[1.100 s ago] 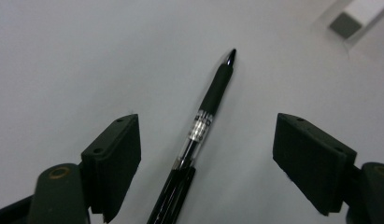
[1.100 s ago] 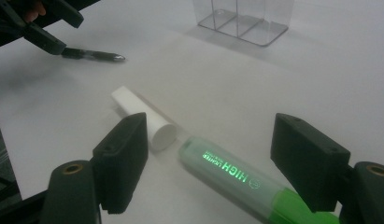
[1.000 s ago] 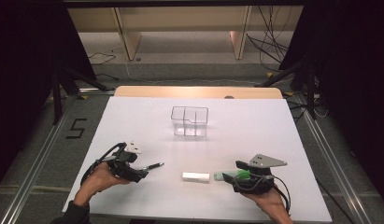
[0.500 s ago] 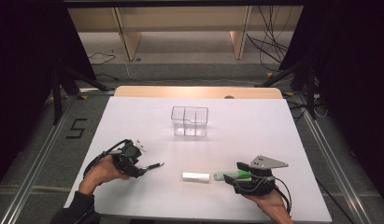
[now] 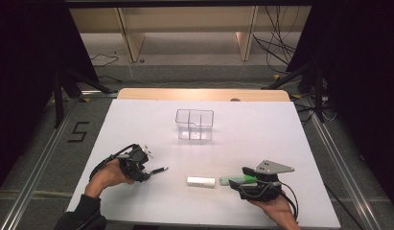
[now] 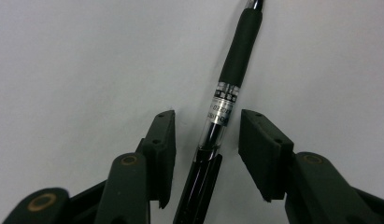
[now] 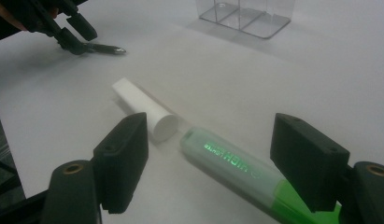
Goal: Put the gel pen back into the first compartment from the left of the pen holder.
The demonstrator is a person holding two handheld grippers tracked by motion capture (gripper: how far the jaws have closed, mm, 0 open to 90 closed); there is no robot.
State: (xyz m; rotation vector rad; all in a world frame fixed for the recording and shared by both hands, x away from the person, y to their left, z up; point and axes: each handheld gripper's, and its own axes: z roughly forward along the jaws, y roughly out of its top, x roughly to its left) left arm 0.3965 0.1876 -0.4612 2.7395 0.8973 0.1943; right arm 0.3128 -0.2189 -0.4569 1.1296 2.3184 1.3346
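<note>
My left gripper [image 6: 206, 140] has just been narrowing around the pen [image 6: 224, 100]; its pads sit just beside the barrel, not yet pressing. The pen's tip is cut off in the left gripper view. My right gripper [image 7: 217, 161] gapes over the highlighter [image 7: 236, 170] on the table [image 5: 261, 134].

A black ballpoint pen with a clear barrel and rubber grip [image 6: 225, 100] lies flat on the white surface, lower left of the high view. A translucent green highlighter [image 7: 236, 168] lies flat at lower right, its cap end touching a white cylinder [image 7: 143, 108].
</note>
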